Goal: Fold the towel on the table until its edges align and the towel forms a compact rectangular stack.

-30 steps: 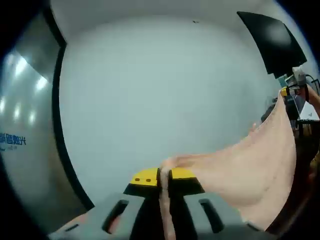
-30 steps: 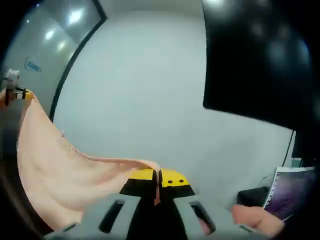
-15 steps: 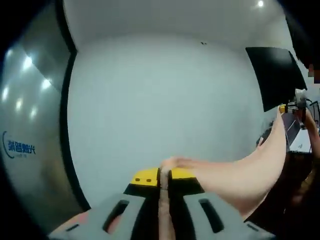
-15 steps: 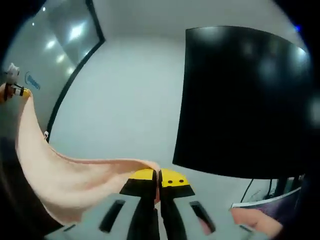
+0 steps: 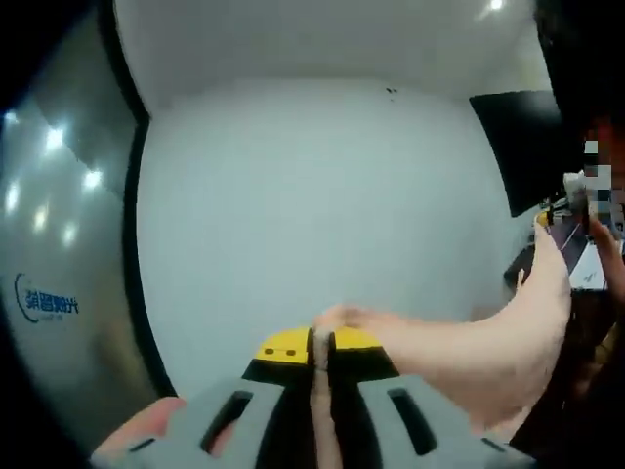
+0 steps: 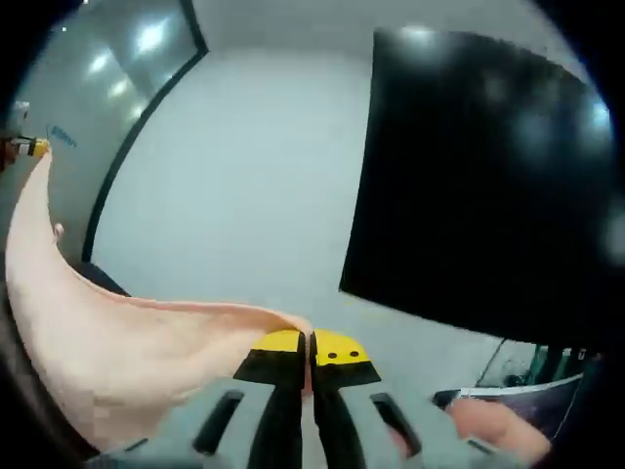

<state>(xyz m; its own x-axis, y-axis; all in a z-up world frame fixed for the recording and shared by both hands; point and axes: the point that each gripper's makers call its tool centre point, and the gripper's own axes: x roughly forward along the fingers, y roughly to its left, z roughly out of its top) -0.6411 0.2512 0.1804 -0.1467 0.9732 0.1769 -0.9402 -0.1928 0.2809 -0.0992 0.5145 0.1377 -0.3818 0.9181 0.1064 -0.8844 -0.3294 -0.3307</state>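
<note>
Tilted further upward than a second ago: both views now take in more wall, and the dark monitor (image 6: 488,186) covers more of the right gripper view. Left tool (image 5: 321,344) clamped shut on one corner of the towel (image 5: 479,342), right tool (image 6: 311,350) clamped shut on another; peach cloth strung between them in mid-air, sagging in a long curve, with the far tool seen small at the end of the span in each view. No surface in sight under the cloth.

Likely trouble: a thin pinch slipping free if the span gets pulled taut, or corners landing crooked because of unequal height. Also blind lowering, since the landing spot lies out of view.

Plenty of open air ahead toward the pale wall (image 5: 312,195). Tighter on the right, near the monitor and a lit screen (image 6: 518,405) below it. Glass partition (image 5: 59,244) at the left.
</note>
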